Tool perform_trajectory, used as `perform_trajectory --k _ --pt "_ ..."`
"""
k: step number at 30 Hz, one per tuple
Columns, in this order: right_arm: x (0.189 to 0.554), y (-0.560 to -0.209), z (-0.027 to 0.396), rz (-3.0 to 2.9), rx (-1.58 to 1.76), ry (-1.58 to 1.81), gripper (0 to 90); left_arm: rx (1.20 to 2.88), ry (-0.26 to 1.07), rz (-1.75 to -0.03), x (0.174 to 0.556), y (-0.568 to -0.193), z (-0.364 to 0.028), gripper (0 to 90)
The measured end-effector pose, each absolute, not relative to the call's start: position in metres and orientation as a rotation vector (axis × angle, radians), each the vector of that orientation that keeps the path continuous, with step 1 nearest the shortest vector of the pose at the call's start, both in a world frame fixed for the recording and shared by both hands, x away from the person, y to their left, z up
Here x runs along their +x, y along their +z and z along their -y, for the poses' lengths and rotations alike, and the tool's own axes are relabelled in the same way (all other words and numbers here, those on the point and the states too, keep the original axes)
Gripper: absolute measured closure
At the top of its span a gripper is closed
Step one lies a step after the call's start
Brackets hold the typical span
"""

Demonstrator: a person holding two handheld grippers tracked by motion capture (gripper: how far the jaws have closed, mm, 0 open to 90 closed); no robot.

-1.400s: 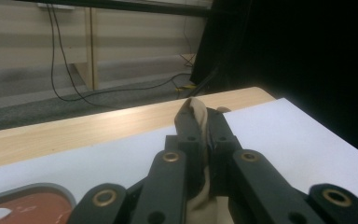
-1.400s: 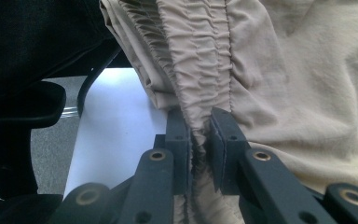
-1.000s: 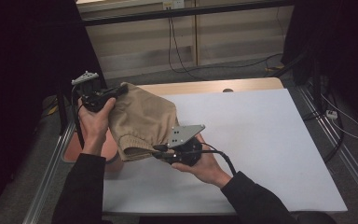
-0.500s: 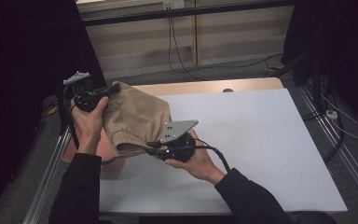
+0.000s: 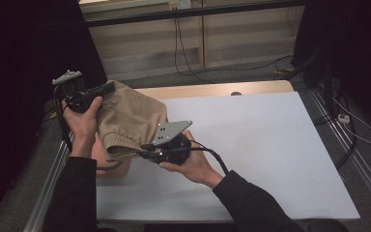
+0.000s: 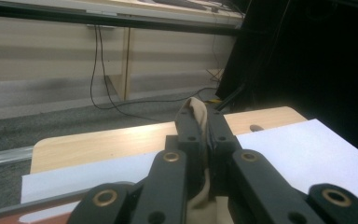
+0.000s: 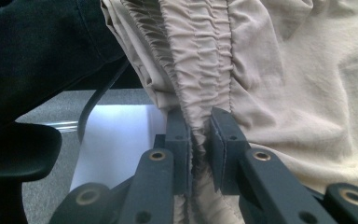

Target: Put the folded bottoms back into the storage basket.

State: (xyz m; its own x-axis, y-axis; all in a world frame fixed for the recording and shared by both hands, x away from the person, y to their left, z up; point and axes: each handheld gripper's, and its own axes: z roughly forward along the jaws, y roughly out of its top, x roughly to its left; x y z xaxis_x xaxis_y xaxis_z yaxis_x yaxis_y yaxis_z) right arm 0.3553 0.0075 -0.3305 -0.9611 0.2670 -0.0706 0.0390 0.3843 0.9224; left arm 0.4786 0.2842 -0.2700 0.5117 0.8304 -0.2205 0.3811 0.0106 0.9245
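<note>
High view: the person holds a beige garment (image 5: 125, 121) up between the two grippers, above the left end of the white table cover (image 5: 270, 145). No brand, label or writing can be read on the cloth or on the tools. The left gripper (image 5: 107, 89) is clamped on the upper far edge of the garment; in the left gripper view a thin fold of the cloth (image 6: 199, 112) stands between its closed jaws. The right gripper (image 5: 145, 150) is clamped on the lower near edge; in the right gripper view its jaws press on the gathered elastic band (image 7: 200, 74) of the garment, and the rest of the cloth spreads above and to the right of them. The garment hangs stretched between both tools. To the right of the right gripper the white cover lies open up to its far edge, where a strip of wooden tabletop (image 5: 212, 90) shows. Left of the left gripper the table ends at a metal rail (image 5: 48, 183).
</note>
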Motion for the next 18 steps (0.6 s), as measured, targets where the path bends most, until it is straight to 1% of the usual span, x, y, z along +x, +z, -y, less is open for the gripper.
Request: perform_trajectory --k 11,18 --pt "0.364 -0.321 -0.024 -2.445 0.254 1.605 79.2 1.544 0.497 -1.096 0.481 -0.268 -0.304 87.1" --pt "0.369 -0.314 -0.036 -2.453 0.231 1.592 79.2 1.541 0.529 -1.107 0.481 -0.263 -0.315 87.1"
